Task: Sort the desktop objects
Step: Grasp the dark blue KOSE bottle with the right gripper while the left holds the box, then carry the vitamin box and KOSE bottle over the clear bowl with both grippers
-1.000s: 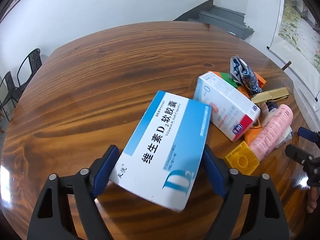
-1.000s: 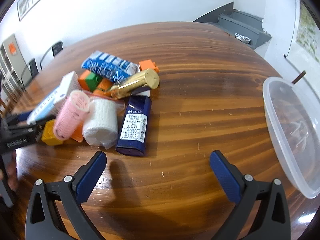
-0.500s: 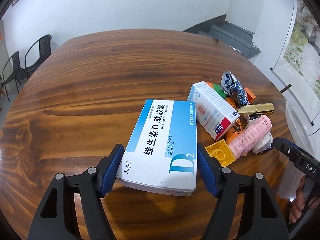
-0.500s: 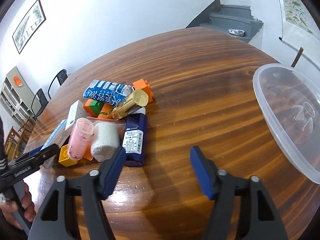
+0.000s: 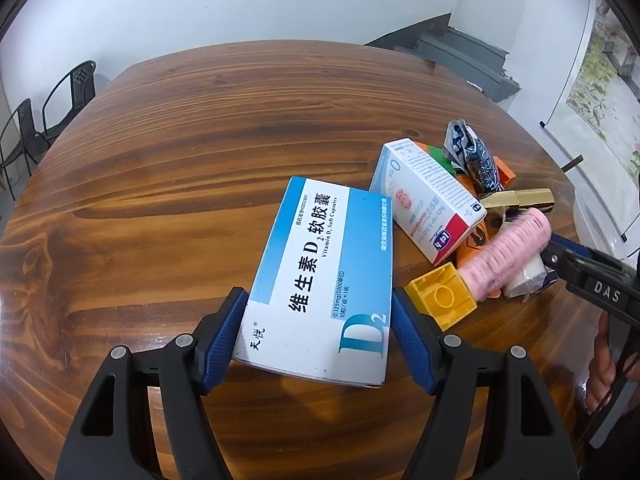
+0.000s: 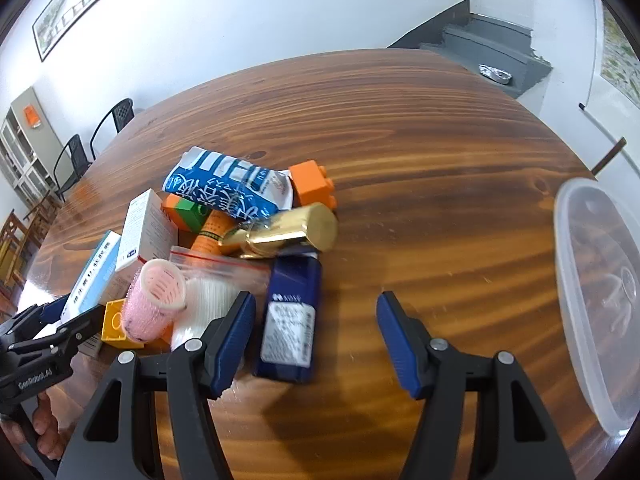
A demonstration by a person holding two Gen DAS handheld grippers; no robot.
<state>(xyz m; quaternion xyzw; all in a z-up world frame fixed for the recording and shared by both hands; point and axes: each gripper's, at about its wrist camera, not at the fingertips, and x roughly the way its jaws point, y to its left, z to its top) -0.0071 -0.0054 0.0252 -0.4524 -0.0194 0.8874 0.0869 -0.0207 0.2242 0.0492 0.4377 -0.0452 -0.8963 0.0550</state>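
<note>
Desktop objects on wooden table (image 5: pixel 168 184): blue-and-white vitamin D box (image 5: pixel 324 280) at near centre, clamped by its long sides between the fingers of the left gripper (image 5: pixel 320 336). Pile to its right holds white carton (image 5: pixel 428 200), yellow block (image 5: pixel 444 300), pink hair roller (image 5: pixel 508 252), gold tube (image 6: pixel 288 232), blue snack packet (image 6: pixel 224 188), orange block (image 6: pixel 312 184). Right gripper (image 6: pixel 316 336) closing, its left finger beside dark blue bottle (image 6: pixel 292 312), nothing pinched; clear plastic container (image 6: pixel 596 304) far right.

Two wrist fisheyes angled down, close over the wooden table (image 5: pixel 168 168), both sharing the object pile (image 6: pixel 224 236)
</note>
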